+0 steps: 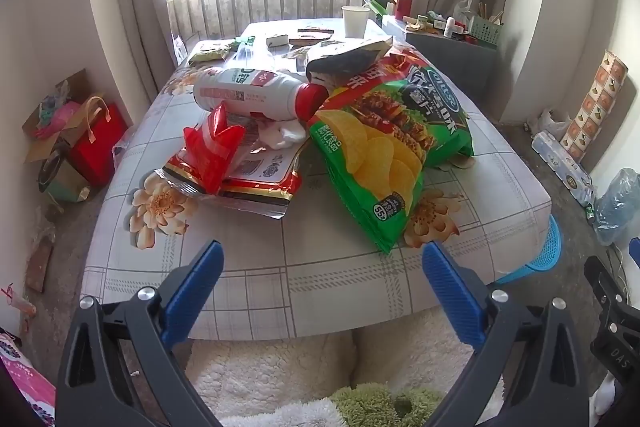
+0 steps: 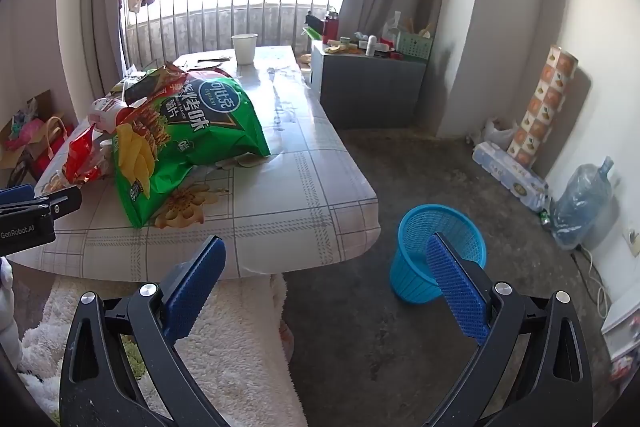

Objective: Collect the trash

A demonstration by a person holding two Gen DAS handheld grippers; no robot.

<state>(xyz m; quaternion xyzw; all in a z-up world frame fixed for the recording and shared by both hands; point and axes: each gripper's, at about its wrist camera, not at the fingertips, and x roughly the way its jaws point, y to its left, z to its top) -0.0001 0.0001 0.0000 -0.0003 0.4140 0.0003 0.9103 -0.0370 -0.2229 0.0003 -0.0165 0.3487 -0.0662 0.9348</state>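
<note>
A pile of trash lies on the low table [image 1: 320, 279]: a big green chip bag [image 1: 384, 147], a white bottle with a red cap [image 1: 256, 95] on its side, a red snack wrapper [image 1: 212, 151] on a flat red-edged packet [image 1: 256, 187], and a crumpled tissue [image 1: 284, 133]. My left gripper [image 1: 322, 259] is open and empty, hovering at the table's near edge, short of the pile. My right gripper [image 2: 324, 259] is open and empty, off the table's right corner, above the floor near a blue mesh bin [image 2: 438, 251]. The green bag [image 2: 192, 131] also shows in the right wrist view.
A white paper cup [image 1: 355, 21] and small wrappers sit at the table's far end. A grey cabinet [image 2: 372, 91] with clutter stands behind. A water jug [image 2: 584, 203] and wrapped rolls line the right wall. Red gift bags [image 1: 96, 143] stand at left. A fluffy rug [image 2: 232, 347] lies below.
</note>
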